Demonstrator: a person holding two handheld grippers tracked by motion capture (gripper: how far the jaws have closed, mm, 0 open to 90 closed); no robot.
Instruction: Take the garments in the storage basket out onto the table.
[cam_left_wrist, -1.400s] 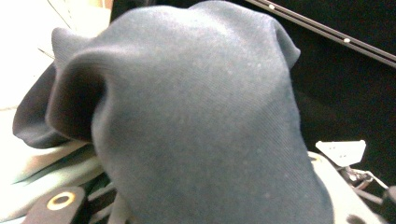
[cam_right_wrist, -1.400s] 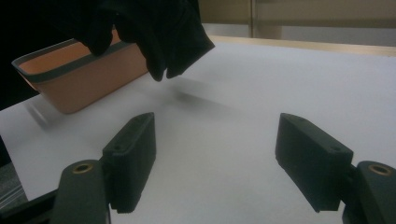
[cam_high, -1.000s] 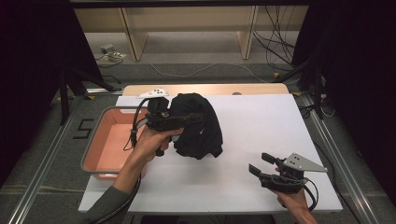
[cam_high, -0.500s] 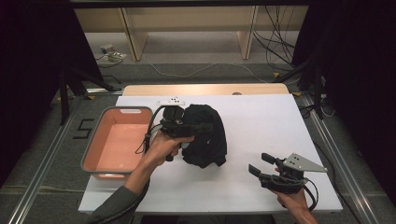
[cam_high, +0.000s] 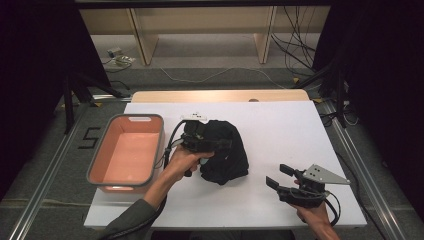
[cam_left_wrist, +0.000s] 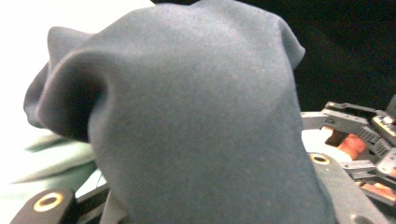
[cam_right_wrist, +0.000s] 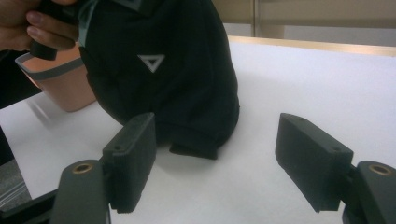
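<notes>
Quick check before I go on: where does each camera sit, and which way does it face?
High view: above the near edge, facing forward and down on the white table; both forearms show.
Left gripper view: on the left gripper, facing the black cloth garment between its jaws.
Right gripper view: on the right gripper, low, jaws open, facing the garment and salmon plastic tub.
All three share the garment.

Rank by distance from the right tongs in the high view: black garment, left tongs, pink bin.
From the right tongs:
1. black garment, up-left at table centre.
2. left tongs, gripping the garment's top.
3. pink bin, at the table's far left edge.
</notes>
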